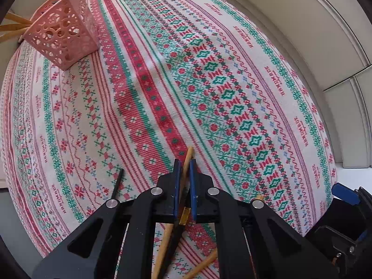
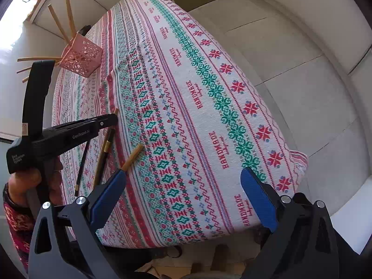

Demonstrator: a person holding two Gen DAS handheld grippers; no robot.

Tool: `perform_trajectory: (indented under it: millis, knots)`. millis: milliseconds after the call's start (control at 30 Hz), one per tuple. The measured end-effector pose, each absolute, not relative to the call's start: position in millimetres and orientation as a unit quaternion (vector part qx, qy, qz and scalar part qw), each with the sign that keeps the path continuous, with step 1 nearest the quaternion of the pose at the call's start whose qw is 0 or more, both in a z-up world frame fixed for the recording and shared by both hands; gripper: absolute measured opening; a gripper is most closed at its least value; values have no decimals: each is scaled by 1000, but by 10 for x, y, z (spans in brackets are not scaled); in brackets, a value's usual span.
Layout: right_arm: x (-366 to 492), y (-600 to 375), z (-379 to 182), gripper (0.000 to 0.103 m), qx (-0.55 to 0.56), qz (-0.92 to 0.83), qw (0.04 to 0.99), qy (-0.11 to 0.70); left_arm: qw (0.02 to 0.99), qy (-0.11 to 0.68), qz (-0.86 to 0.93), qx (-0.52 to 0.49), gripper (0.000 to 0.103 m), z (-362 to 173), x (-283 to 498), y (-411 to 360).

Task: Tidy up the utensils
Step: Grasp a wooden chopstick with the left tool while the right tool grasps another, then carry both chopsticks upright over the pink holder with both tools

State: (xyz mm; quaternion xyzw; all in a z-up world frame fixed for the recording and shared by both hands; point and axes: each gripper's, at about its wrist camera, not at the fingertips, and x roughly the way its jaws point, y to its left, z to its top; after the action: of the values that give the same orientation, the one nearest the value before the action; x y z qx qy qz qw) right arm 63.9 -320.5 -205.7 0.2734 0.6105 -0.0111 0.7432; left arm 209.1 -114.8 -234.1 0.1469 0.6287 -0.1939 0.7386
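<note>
My left gripper point(image 1: 184, 162) is shut on a light wooden chopstick point(image 1: 187, 160) low over the patterned tablecloth point(image 1: 209, 81); it also shows in the right wrist view point(image 2: 114, 117). A black chopstick point(image 1: 116, 183) lies to its left, another wooden one point(image 1: 204, 265) below. The pink perforated basket point(image 1: 62, 37) stands far left with several wooden chopsticks in it; it also shows in the right wrist view point(image 2: 81, 57). My right gripper point(image 2: 183, 181) is open and empty above the table's near edge. A wooden chopstick point(image 2: 133, 157) lies by its left finger, a black one point(image 2: 81, 165) further left.
A black and gold chopstick point(image 2: 105, 146) lies under the left gripper. The tablecloth point(image 2: 186, 93) hangs over the table's right edge point(image 2: 279, 144). Pale floor tiles point(image 2: 302, 81) lie to the right. The person's hand point(image 2: 25, 179) holds the left gripper's handle.
</note>
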Motion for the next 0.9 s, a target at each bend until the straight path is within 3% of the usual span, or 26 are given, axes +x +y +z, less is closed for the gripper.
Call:
perform_trajectory:
  millis: [267, 433, 600, 667, 700, 733, 833, 900]
  knots:
    - [896, -2786, -2135, 95, 250, -15, 746, 617, 796, 571, -182, 85, 4, -1750, 2048, -561]
    - [955, -2434, -2246, 78, 198, -35, 735, 648, 821, 542, -169, 57, 4, -1487, 1929, -167]
    - [1006, -2164, -2278, 74, 153, -81, 751, 637, 833, 529, -153, 51, 4, -1391, 1789, 108]
    - [1023, -2045, -2262, 54, 119, -102, 766, 623, 838, 521, -156, 48, 4, -1336, 1721, 170]
    - [1031, -1998, -2259, 29, 112, -99, 774, 615, 839, 518, -159, 48, 4, -1307, 1697, 186]
    - [1052, -1975, -2262, 16, 124, -83, 777, 612, 841, 514, -162, 47, 4, -1311, 1672, 203]
    - [1124, -2008, -2263, 8, 180, -46, 777, 601, 846, 503, -171, 44, 4, -1268, 1611, 244]
    - [1143, -2040, -2157, 8, 200, -33, 795, 573, 850, 494, -175, 40, 4, -1237, 1572, 267]
